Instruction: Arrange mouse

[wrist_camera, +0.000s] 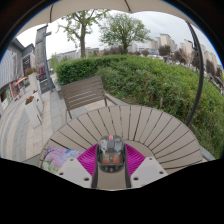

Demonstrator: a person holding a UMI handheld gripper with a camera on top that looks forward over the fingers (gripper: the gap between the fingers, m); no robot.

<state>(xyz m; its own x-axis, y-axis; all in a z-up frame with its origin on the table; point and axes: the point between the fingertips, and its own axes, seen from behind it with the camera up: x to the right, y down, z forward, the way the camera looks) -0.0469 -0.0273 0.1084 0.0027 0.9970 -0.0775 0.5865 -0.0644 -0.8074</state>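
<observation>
At the bottom centre of the frame the gripper [111, 166] holds a mouse [111, 153]: the two magenta pads [89, 158] press against its left and right flanks with no gap showing on either side, so the fingers are pinched on it. The pale finger bodies spread out below and to either side of the pads, toward the lower left and lower right.

The mouse is dark and glossy, with a lighter strip down its middle. Its long axis runs straight away from the camera, in line with the fingers; which end is the front cannot be told. It sits just above or on the near edge of a round table [130, 128], and whether it touches the slats cannot be told.

The table fills the middle of the frame. It is made of pale wooden slats that fan out from the near edge toward the upper right. Nothing else lies on the slats ahead of the mouse. At the lower left, just beside the left finger, is a small patch of mixed colours too blurred to name.

Beyond the table, left of centre, stands a slatted bench [85, 92] on grey paving [20, 125]. Behind it a thick green hedge [150, 78] runs across to the right. At the far left are building fronts [12, 68]. Trees [122, 30] and distant blocks rise at the top under an overcast sky.
</observation>
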